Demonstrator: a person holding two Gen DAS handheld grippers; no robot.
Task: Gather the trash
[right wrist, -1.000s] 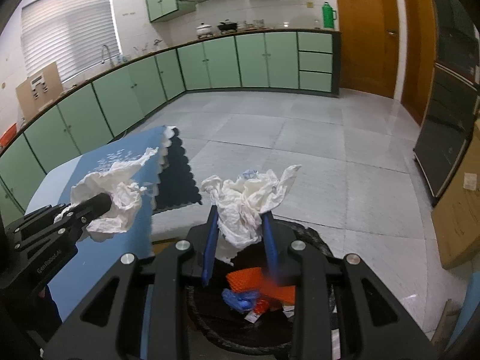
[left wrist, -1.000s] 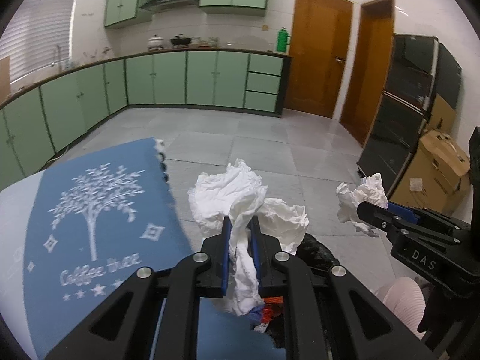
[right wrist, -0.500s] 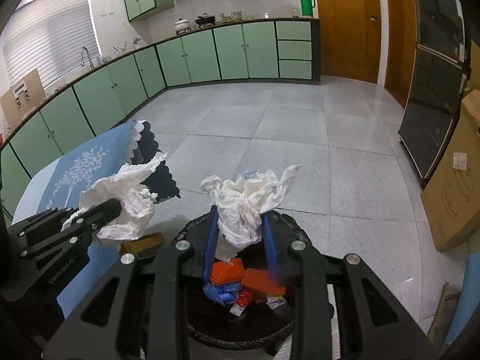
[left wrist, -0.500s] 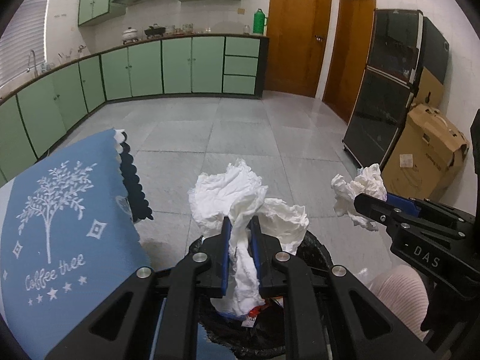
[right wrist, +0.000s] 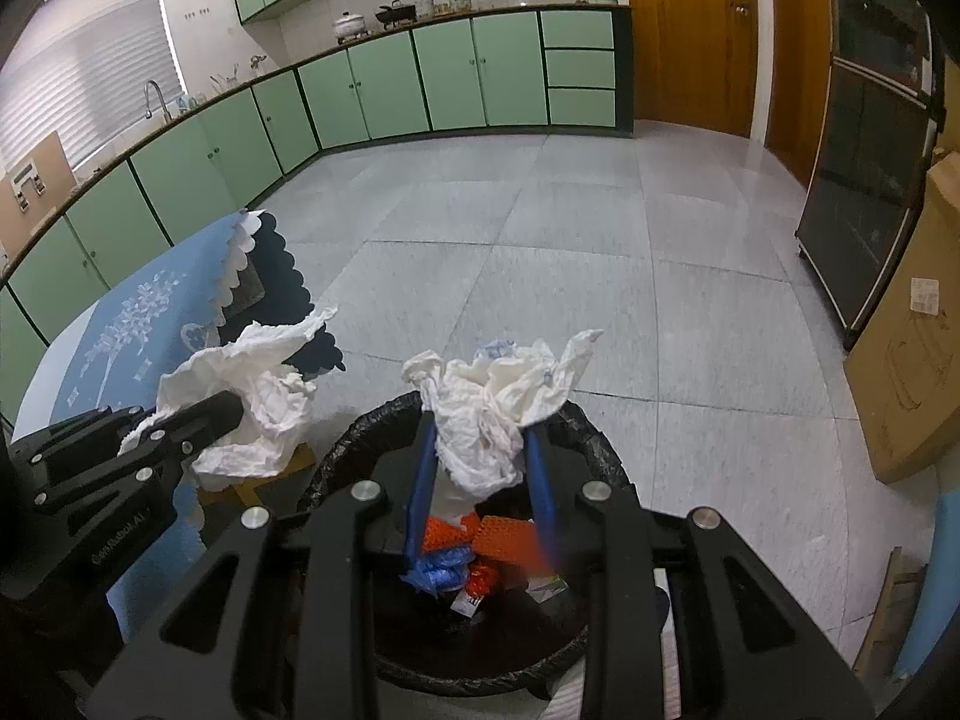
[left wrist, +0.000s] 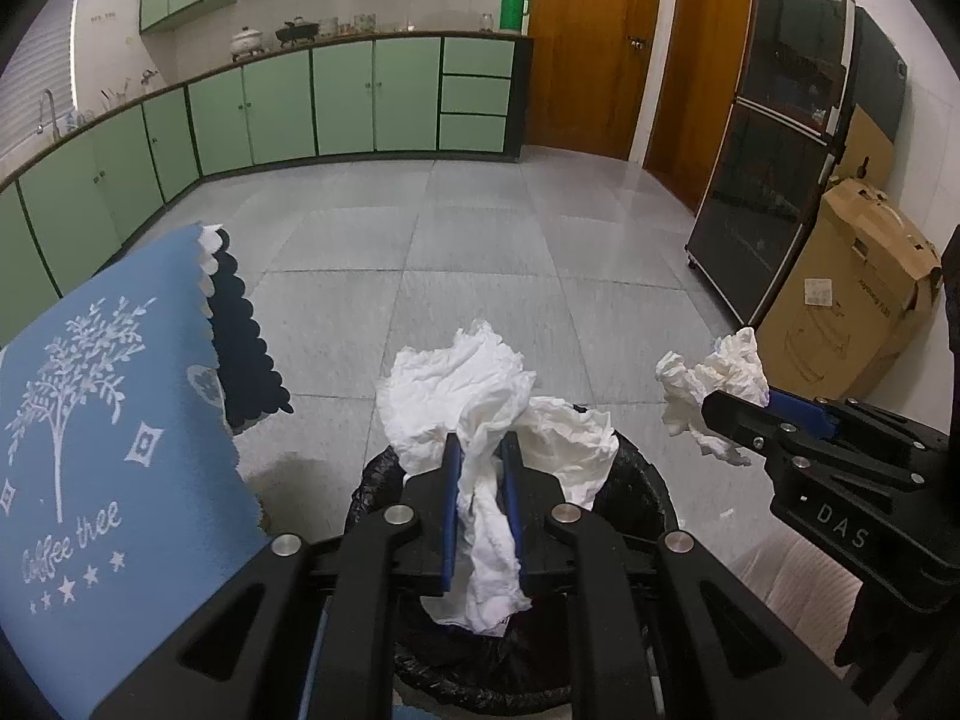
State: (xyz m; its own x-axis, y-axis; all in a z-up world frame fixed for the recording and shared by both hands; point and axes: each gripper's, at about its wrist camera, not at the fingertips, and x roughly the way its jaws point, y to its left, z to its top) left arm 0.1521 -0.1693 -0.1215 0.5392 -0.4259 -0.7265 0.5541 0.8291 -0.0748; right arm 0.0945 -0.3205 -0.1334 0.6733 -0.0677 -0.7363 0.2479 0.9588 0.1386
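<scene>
Clamping crumpled tissue wads [left wrist: 480, 396] btwn both tongs [left wrist: 480, 450], above bin [right wrist: 372, 438].

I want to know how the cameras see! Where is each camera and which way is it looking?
Left wrist: sits on the left gripper, looking along its fingers, down at the black bin; its tissue wad and a pink sleeve show.
Right wrist: sits on the right gripper, looking down into the bin over its own tissue.
Shared: each sees the other gripper, the bin, blue tablecloth and green cabinets.
</scene>
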